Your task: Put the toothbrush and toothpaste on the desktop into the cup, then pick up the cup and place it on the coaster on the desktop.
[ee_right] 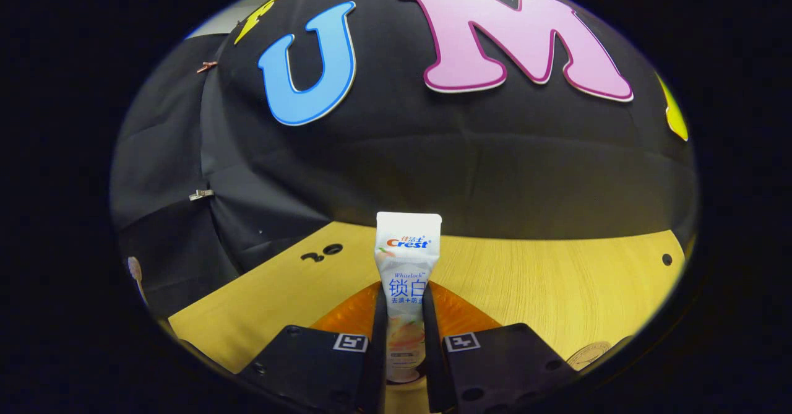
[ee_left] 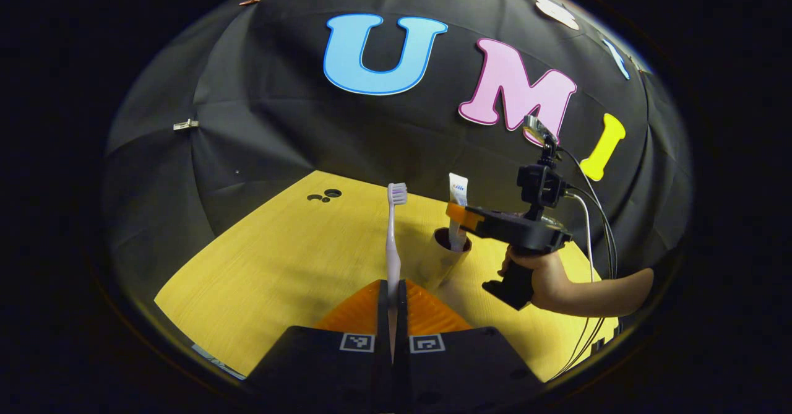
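My left gripper is shut on the handle of a white toothbrush, which stands upright with its bristle head on top. Just to its right a metallic cup with a dark inside stands on the yellow wooden desktop. The toothpaste tube stands upright with its lower end inside the cup. A hand holds my right gripper against the tube. In the right gripper view, my right gripper is shut on the white toothpaste tube. A round coaster lies at the lower right.
Small cable holes sit near the desktop's far left edge, and another hole at the far right. Black cloth walls close off the desk behind. Cables trail from the right gripper toward the desk's right edge.
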`<state>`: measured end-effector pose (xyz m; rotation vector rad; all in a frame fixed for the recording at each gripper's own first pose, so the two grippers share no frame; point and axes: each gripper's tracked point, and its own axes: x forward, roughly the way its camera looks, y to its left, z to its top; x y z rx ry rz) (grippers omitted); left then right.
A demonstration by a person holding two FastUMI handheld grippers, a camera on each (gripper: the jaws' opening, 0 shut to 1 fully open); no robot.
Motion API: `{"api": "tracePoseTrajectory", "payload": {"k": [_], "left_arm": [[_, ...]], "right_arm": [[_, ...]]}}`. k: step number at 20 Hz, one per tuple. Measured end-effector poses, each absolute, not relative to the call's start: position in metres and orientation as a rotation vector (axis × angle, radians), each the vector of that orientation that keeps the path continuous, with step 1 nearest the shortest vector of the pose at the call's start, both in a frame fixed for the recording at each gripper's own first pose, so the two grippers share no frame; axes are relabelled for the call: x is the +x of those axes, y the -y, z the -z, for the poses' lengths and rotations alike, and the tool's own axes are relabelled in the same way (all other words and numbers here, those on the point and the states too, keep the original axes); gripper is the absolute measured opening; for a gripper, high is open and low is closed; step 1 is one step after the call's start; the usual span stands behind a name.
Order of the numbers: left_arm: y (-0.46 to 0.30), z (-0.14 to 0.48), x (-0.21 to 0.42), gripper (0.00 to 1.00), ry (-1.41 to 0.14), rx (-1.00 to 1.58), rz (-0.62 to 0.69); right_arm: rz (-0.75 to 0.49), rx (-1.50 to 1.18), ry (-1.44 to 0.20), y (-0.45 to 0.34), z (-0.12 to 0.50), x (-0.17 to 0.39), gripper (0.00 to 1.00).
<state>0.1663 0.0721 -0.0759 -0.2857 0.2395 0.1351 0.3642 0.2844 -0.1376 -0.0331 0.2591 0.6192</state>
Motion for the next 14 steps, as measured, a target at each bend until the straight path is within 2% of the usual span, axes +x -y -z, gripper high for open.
{"api": "tracePoseTrajectory", "payload": {"k": [1,2,3,4,5,6,7,8,9,11,12,13,14], "left_arm": [[-0.07,0.076,0.168,0.06,-0.24,-0.281,-0.131],[-0.066,0.078,0.17,0.06,-0.245,-0.274,-0.125],[-0.064,0.078,0.171,0.06,-0.248,-0.267,-0.122],[-0.061,0.08,0.172,0.06,-0.251,-0.261,-0.116],[-0.058,0.08,0.173,0.06,-0.253,-0.259,-0.111],[-0.055,0.081,0.175,0.06,-0.251,-0.259,-0.107],[-0.053,0.079,0.176,0.06,-0.247,-0.26,-0.103],[-0.05,0.077,0.178,0.06,-0.239,-0.26,-0.098],[-0.047,0.073,0.181,0.06,-0.229,-0.262,-0.091],[-0.041,0.062,0.192,0.06,-0.194,-0.275,-0.072],[-0.039,0.054,0.2,0.01,-0.171,-0.282,-0.062],[-0.038,0.047,0.211,0.06,-0.146,-0.286,-0.05],[-0.035,0.038,0.218,0.06,-0.122,-0.288,-0.04]], "right_arm": [[-0.629,-0.032,-0.282,-0.284,0.145,0.359,0.22],[-0.639,-0.03,-0.305,-0.284,0.153,0.353,0.38],[-0.631,-0.037,-0.323,-0.279,0.158,0.349,0.33],[-0.642,-0.028,-0.322,-0.277,0.157,0.344,0.39],[-0.643,-0.024,-0.315,-0.274,0.153,0.34,0.68],[-0.646,-0.019,-0.31,-0.27,0.147,0.337,0.7],[-0.652,-0.01,-0.309,-0.268,0.14,0.334,0.79],[-0.65,-0.002,-0.308,-0.262,0.134,0.33,0.72],[-0.644,0.009,-0.3,-0.253,0.127,0.328,0.97],[-0.618,0.025,-0.295,-0.231,0.118,0.325,0.98],[-0.6,0.029,-0.297,-0.217,0.116,0.323,0.84],[-0.581,0.03,-0.3,-0.203,0.114,0.322,0.98],[-0.559,0.026,-0.302,-0.188,0.114,0.322,0.98]]}}
